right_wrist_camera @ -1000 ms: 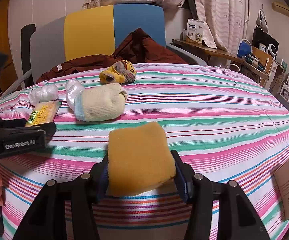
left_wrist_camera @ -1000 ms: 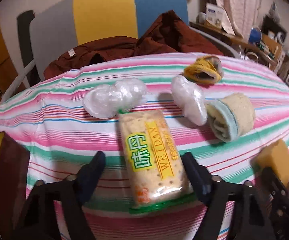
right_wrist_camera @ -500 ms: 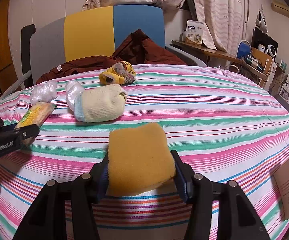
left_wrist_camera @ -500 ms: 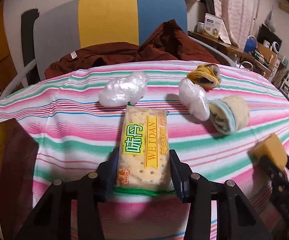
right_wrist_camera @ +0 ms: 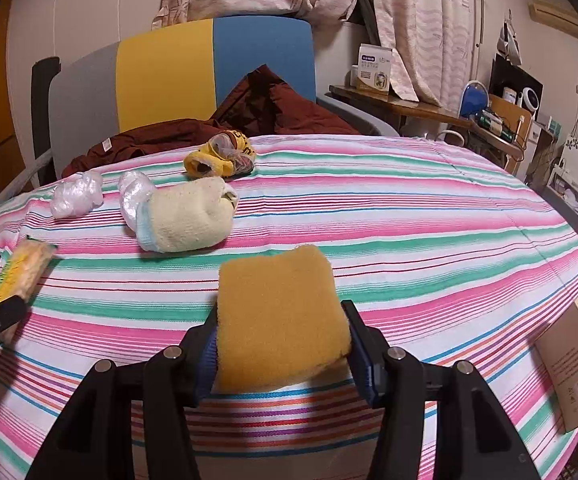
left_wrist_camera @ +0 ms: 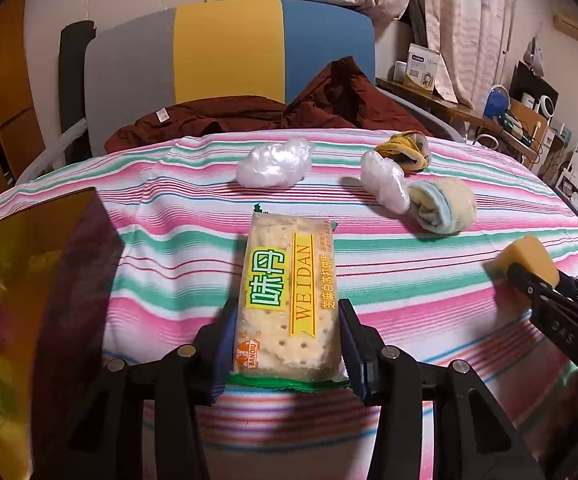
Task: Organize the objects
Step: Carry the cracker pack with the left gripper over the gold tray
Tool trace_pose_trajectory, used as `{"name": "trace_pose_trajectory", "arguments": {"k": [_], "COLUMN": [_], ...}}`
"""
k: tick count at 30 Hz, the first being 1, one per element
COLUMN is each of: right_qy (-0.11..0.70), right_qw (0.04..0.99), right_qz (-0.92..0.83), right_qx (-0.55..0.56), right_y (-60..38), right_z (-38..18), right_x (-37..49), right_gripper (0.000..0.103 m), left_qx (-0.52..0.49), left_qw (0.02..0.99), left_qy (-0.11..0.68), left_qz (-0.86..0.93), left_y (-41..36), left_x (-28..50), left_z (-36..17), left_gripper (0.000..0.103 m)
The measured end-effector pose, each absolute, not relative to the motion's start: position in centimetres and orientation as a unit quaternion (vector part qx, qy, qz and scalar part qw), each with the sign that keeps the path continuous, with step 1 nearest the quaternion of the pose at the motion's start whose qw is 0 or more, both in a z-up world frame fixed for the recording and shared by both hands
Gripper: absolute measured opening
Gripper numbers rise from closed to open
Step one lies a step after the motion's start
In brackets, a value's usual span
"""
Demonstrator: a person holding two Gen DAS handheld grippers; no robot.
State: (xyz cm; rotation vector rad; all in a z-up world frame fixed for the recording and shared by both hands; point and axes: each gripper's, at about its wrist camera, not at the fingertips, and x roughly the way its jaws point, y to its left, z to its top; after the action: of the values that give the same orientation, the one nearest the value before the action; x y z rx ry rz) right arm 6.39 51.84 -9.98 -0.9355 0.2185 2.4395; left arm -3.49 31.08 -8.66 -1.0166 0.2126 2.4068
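Observation:
My left gripper (left_wrist_camera: 285,344) is shut on a cracker packet (left_wrist_camera: 289,296) with a yellow and green label, held above the striped tablecloth (left_wrist_camera: 409,280). The packet also shows at the left edge of the right wrist view (right_wrist_camera: 21,272). My right gripper (right_wrist_camera: 281,348) is shut on a yellow sponge (right_wrist_camera: 281,316); the sponge shows at the right in the left wrist view (left_wrist_camera: 529,258). On the cloth lie two crumpled clear plastic bags (left_wrist_camera: 273,162) (left_wrist_camera: 385,180), a rolled cream sock (right_wrist_camera: 185,218) and a yellow sock bundle (right_wrist_camera: 221,156).
A dark-sided box (left_wrist_camera: 49,260) with purple and green items stands at the table's left. A brown cardboard box (right_wrist_camera: 573,356) sits at the right edge. A chair with a maroon garment (right_wrist_camera: 249,120) stands behind the table, with a cluttered side desk (right_wrist_camera: 489,120) at the right.
My left gripper closed on the cracker packet, lifted it and drew back from the bags, with the dark box coming into view at the left. The right gripper held the sponge still.

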Motion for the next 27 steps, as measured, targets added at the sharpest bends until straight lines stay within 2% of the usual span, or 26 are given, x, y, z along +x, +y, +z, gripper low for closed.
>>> {"name": "trace_pose_trajectory", "arguments": {"k": [14, 27], "right_qy": [0.034, 0.001], "right_qw": [0.269, 0.275], "right_qz": [0.898, 0.895], "right_qx": [-0.345, -0.352], "right_y": [50.5, 49.4], "right_z": [-9.9, -9.9], "right_x": [5.9, 5.5], "right_gripper": [0.055, 0.055], "left_qx": [-0.354, -0.349], "left_qw": [0.305, 0.245], "left_qy": [0.033, -0.026], "left_qz": [0.883, 0.904], "left_y": [26.8, 18.5], "left_x": [1.1, -0.6], "left_z": [-5.1, -2.3], "left_gripper": [0.048, 0.048]}}
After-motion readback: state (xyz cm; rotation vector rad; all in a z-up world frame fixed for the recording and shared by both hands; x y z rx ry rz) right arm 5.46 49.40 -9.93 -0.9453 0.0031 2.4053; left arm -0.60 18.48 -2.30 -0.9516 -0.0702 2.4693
